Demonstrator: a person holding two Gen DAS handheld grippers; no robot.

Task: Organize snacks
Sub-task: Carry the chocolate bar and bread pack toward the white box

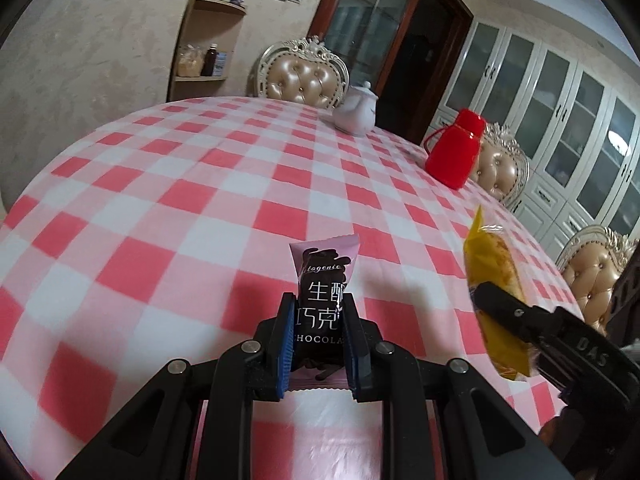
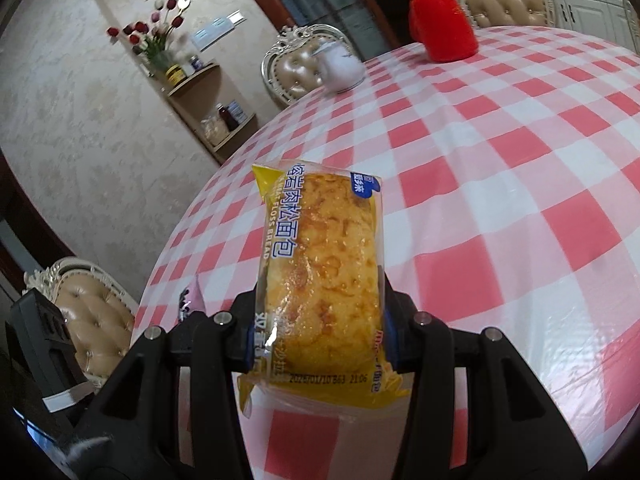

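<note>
Left wrist, fingers (image 1: 280,344) clamping chocolate packet (image 1: 322,300)

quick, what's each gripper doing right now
left gripper: closed on the chocolate packet, held above the table.
right gripper: closed on the bread packet, also held above the table.

Both cameras ride just behind their own jaws, looking forward and tilted down across the checked desk (image 1: 160,208) from close above it. The left view faces the far chair (image 1: 304,72) and wall shelf (image 1: 212,40); the right view faces the same corner from farther right — both share the red flask (image 1: 454,148) and white teapot (image 1: 356,114).
</note>
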